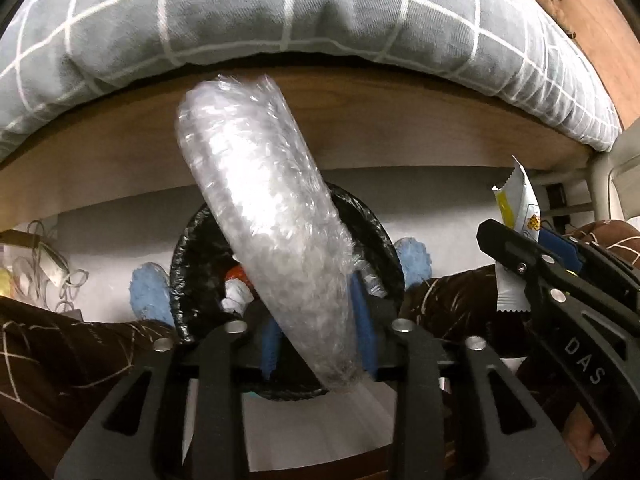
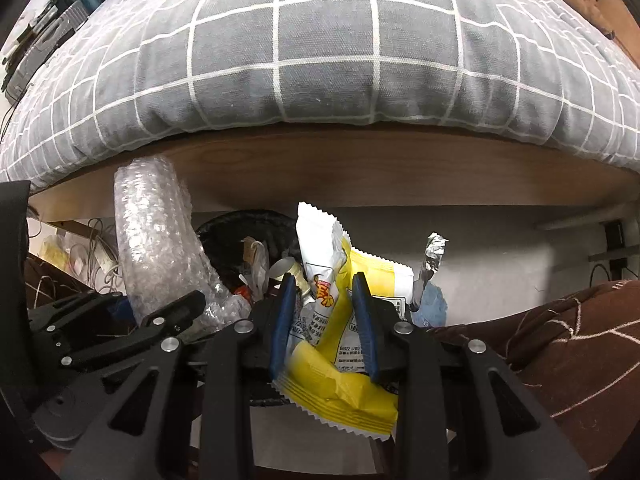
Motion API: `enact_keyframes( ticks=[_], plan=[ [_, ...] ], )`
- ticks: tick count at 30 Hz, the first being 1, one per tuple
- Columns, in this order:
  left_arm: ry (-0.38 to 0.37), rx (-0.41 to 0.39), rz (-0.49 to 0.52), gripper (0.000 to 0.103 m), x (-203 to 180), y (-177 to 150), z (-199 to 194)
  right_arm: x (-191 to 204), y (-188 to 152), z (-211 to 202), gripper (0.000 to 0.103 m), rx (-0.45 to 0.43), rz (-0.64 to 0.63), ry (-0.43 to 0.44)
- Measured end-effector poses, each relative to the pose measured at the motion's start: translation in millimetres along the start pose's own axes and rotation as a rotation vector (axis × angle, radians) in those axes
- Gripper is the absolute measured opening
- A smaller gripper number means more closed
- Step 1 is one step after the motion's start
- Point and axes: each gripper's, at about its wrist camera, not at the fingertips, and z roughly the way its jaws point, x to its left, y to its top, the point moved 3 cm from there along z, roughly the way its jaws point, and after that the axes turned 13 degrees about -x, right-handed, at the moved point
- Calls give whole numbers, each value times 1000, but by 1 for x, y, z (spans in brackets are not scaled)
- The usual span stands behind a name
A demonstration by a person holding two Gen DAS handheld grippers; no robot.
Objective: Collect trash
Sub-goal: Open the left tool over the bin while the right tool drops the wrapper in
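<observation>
Our left gripper [image 1: 320, 344], jaws parted around the bubble wrap [image 1: 264, 216], and our right gripper [image 2: 324, 320], clenching the snack wrapper [image 2: 340, 320], hang over the bin [image 1: 384, 240]; the long wrap may tip past its rim.

Bubble-wrap roll [image 1: 264, 216] stands tilted between the left gripper [image 1: 320, 336] fingers, directly over the lined bin [image 1: 384, 248]. To its right, the right gripper [image 2: 324, 320] has the snack wrapper [image 2: 340, 320] between its fingers, also above the bin. Behind both runs the bed rail [image 2: 320, 168], with the mattress [image 2: 320, 60] lying on top of it.
</observation>
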Motion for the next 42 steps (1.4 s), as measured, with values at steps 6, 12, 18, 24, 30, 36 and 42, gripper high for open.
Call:
enact_keyframes(
  ticks=[6,12,18,24,30,36,42],
  plan=[
    [27,-52,-7,70,10,3,-16,-8,1,-13,29,-23,-9,12],
    [68,-111,-22,88,27,12,-37,1,2,-24,29,-55,-29,28],
    [117,-142,-61,94,63,17,-48,24,9,-25,29,-70,-61,64],
    [159,-168,-98,95,96,16,-59,50,8,-20,29,-58,-103,88],
    [159,-167,-118,95,114,12,-63,72,1,-5,29,-5,-134,121],
    [154,-168,-131,95,122,13,-64,73,-3,3,39,31,-158,134],
    [158,-169,-141,95,126,15,-63,74,-7,10,53,49,-162,132]
  ],
)
